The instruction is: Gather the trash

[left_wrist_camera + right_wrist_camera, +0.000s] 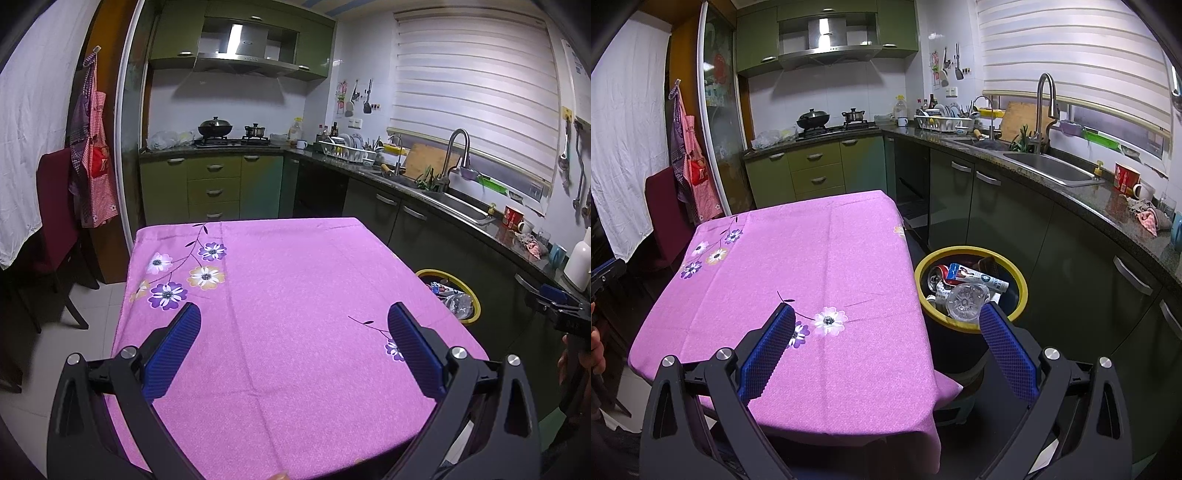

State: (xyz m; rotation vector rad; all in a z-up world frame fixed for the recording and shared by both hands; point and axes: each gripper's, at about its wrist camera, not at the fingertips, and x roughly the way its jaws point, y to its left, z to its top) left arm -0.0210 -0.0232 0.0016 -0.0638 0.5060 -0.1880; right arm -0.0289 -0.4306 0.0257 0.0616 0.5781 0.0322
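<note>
- left gripper (294, 314) hangs over the tablecloth (295, 332), fingers spread wide with nothing between them.
- right gripper (886, 317) is also spread and empty, over the table's right edge beside the bin (1021, 286).
- the trash sits in the bin: a clear plastic bottle (966, 299), a crushed can (938, 275), a flat carton (979, 277).
- these look light; the bottle is probably slippery and springy, best pinched at the neck; the can is stiff with sharp folds.
- no litter shows on the cloth, so the collecting seems done.
- the bin stands just beside the table, near the cabinets (997, 221); room there is narrow, open above the table.
</note>
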